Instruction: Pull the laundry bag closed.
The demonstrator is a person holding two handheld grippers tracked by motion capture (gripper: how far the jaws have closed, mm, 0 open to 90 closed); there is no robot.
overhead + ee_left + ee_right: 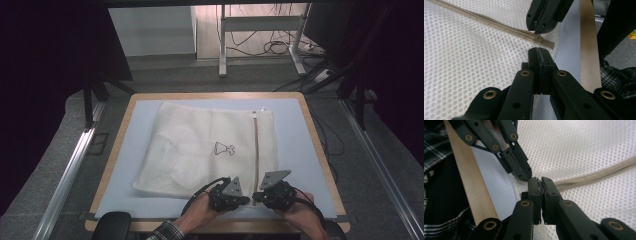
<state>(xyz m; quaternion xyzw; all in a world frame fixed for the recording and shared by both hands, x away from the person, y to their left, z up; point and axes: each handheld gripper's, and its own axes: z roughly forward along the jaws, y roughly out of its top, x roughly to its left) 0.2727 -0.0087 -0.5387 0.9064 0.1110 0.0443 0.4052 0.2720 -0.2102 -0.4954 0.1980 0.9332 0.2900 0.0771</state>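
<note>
A white mesh laundry bag (pixel 195 150) lies flat on the pale blue mat (pixel 295 150). A beige zipper (pixel 256 145) runs down its right part toward me. Both grippers meet at the zipper's near end. My left gripper (pixel 245 200) (pixel 539 50) is shut, with mesh fabric (pixel 474 57) at the bag's near edge pinched between its jaws just beside the zipper (pixel 506 26). My right gripper (pixel 256 199) (pixel 540 179) is shut on the zipper's end, where the tape (pixel 594 176) leads straight into its jaws. The two gripper tips almost touch.
The mat covers a wooden table (pixel 119 145) whose near edge lies just under my hands. A checked sleeve (pixel 167 232) comes in at the bottom. Beyond the table stand metal desk legs (pixel 222 45) and floor cables (pixel 280 47). Rails (pixel 70 170) flank the table.
</note>
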